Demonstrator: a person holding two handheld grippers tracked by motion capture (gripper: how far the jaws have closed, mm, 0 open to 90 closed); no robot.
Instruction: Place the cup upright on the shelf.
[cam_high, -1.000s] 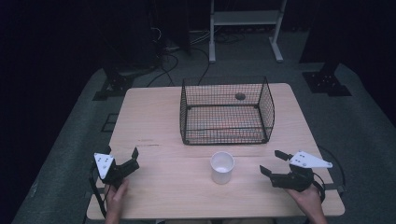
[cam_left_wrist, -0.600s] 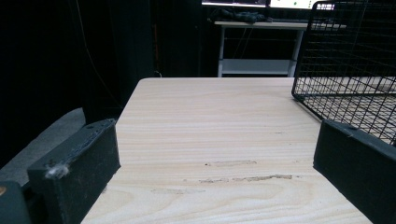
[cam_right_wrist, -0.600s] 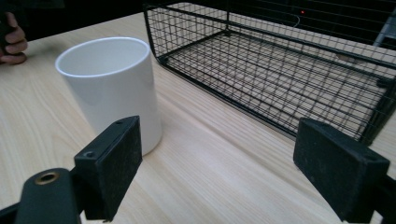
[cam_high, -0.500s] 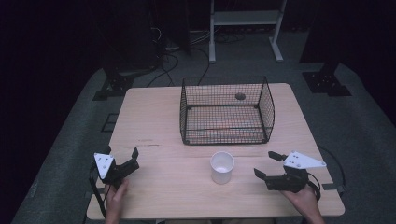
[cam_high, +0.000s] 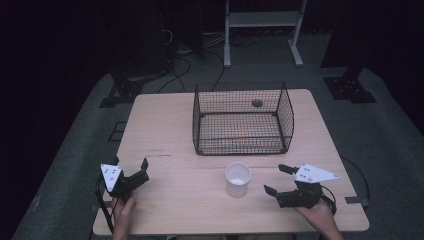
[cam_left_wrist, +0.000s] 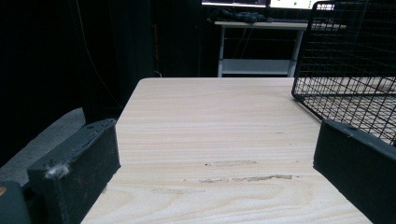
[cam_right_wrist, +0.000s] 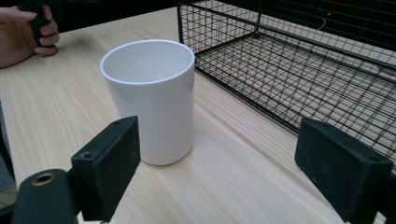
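White cup (cam_high: 238, 179) stands upright on the table (cam_high: 165, 135), just in front of the wire basket (cam_high: 242, 118). Right hand-held gripper (cam_high: 280, 181), jaws spread and empty, lies near the cup's right side. Left hand-held gripper (cam_high: 137, 170), likewise released, sits well apart at the table's near left.

The cup (cam_high: 238, 179) is plain white, inside and out, with no print. The basket (cam_high: 243, 120) is black wire in a fine square mesh. The table (cam_high: 160, 130) is pale wood with light grain lines and a few darker streaks near the middle. Both grippers — left (cam_high: 131, 173) and right (cam_high: 276, 178) — are black, each with a grey-white plate dotted with small dark holes. The floor (cam_high: 75, 165) is grey — the far background black.
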